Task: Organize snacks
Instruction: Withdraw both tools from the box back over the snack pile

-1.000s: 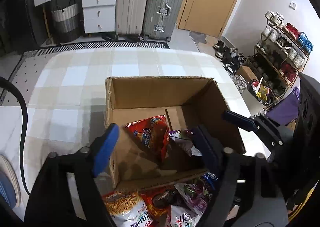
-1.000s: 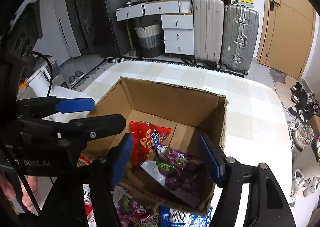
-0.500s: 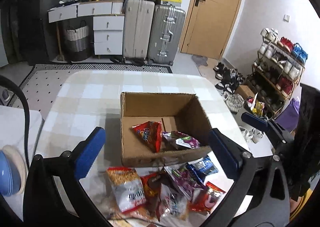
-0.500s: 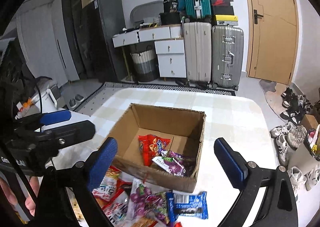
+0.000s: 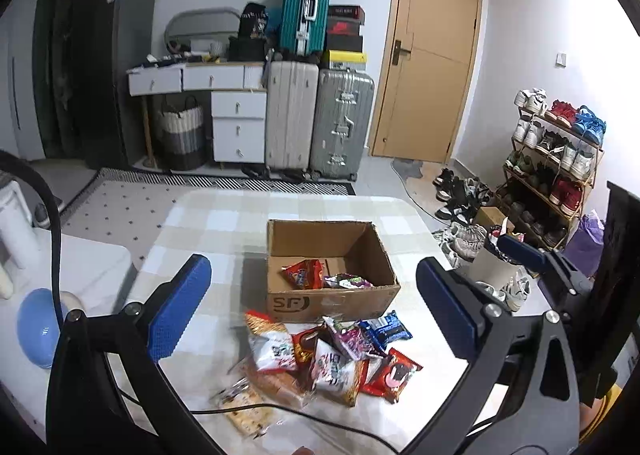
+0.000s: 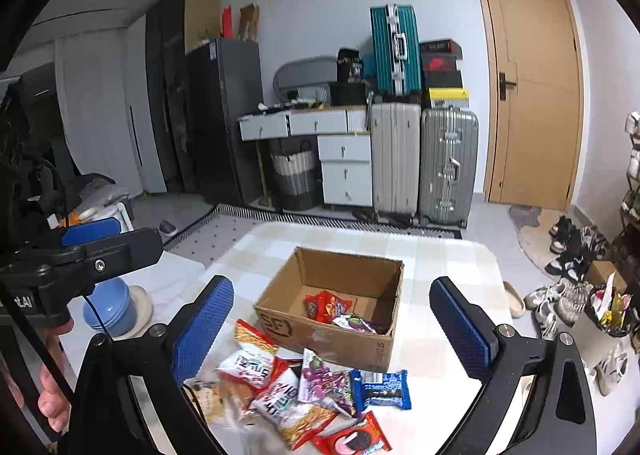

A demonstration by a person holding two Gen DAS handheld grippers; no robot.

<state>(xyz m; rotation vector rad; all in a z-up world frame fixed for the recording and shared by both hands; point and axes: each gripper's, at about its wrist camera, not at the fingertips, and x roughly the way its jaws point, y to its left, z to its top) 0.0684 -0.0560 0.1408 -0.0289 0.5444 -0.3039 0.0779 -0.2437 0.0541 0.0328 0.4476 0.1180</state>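
Note:
An open cardboard box (image 5: 332, 301) (image 6: 280, 325) stands on the checked table (image 5: 224, 223). Inside lie a red snack bag (image 5: 302, 274) (image 6: 326, 305) and a purple snack bag (image 5: 347, 281) (image 6: 356, 323). A pile of snack bags (image 5: 332, 355) (image 6: 304, 391) lies on the table in front of the box, with a blue packet (image 6: 380, 389) at its right. My left gripper (image 5: 316, 307) is open and empty, held high above the pile. My right gripper (image 6: 332, 327) is open and empty, also high and back from the box.
A blue lidded container (image 6: 106, 309) (image 5: 38, 325) sits on a white surface left of the table. Suitcases (image 5: 320, 127) and drawers (image 5: 238, 123) stand against the far wall. A shoe rack (image 5: 556, 159) and loose shoes lie to the right.
Both grippers have pulled up and back from the box and opened wider. The box and the snack pile now look smaller and farther away.

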